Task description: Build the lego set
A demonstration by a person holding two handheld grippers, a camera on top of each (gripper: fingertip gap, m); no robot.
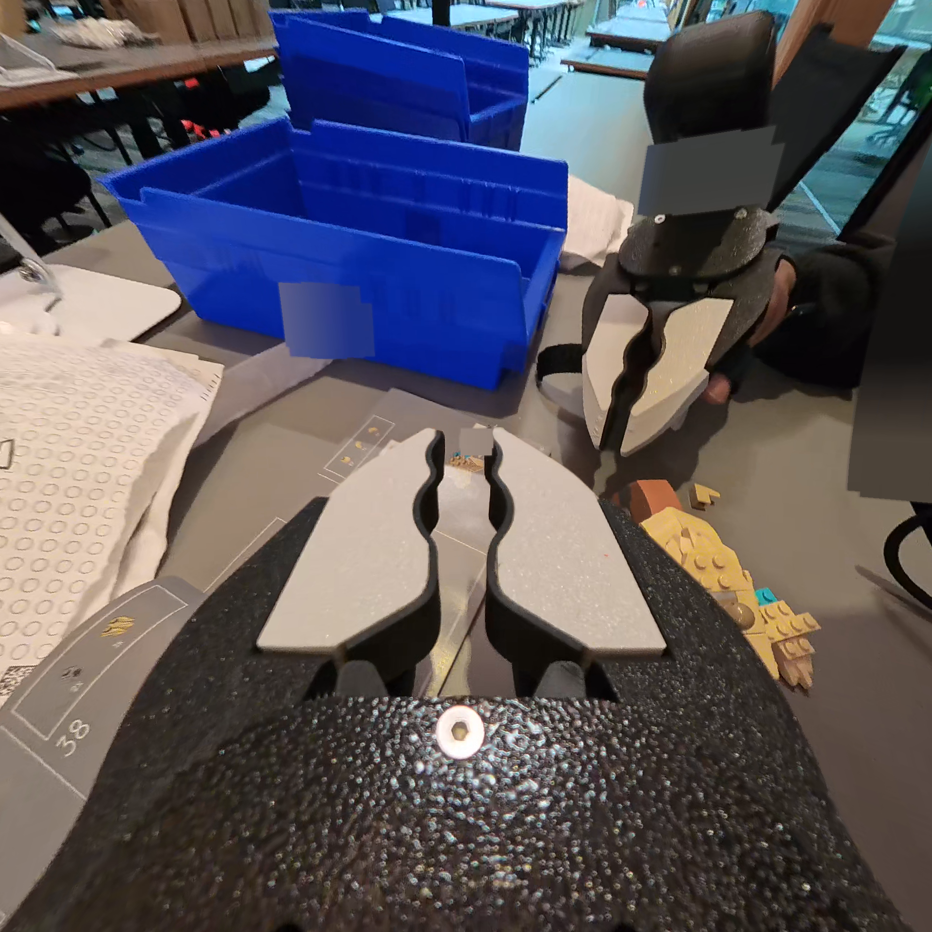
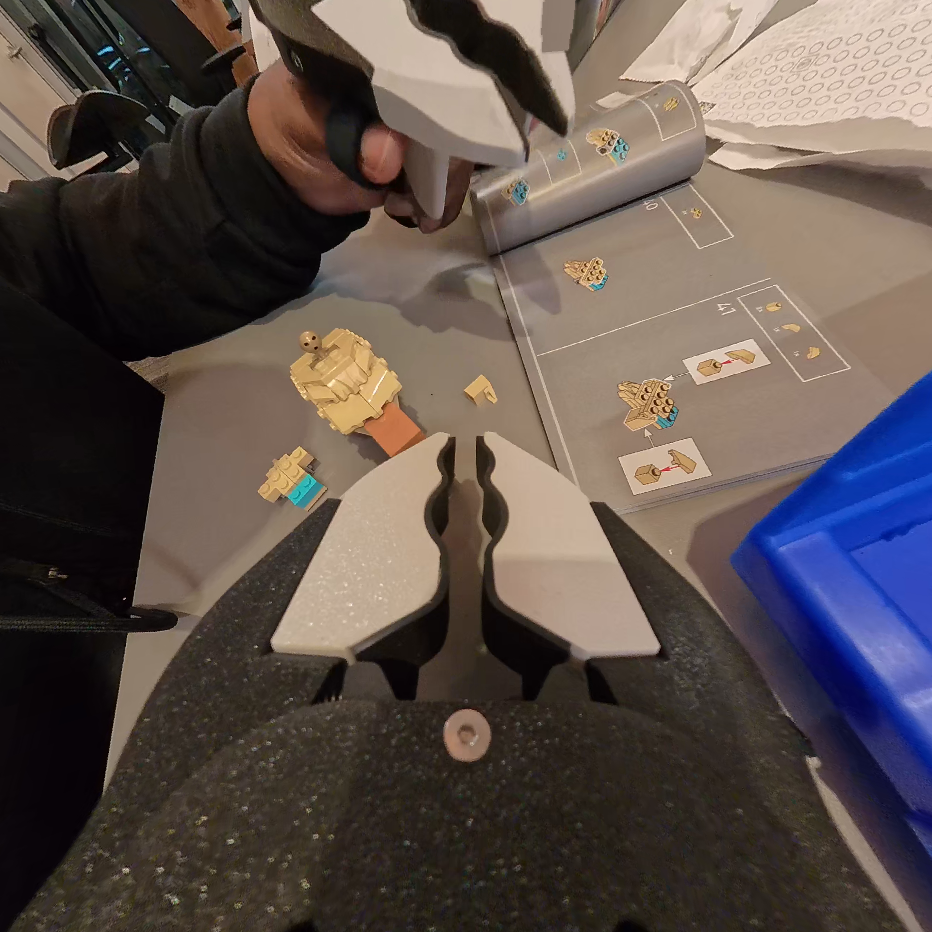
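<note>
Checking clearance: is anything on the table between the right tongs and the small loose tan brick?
Nothing visible. Bare grey table lies between the right tongs and the small tan brick; the tan brick model sits left.

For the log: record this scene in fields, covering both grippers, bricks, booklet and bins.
left gripper: open, nothing between fingers, over the open instruction booklet
right gripper: narrow gap, nothing held, beside the tan brick model
loose bricks: small tan piece; tan-and-teal assembly
bins: blue plastic bins behind the booklet
paper: white circle-patterned bag at left
surface: grey table
</note>
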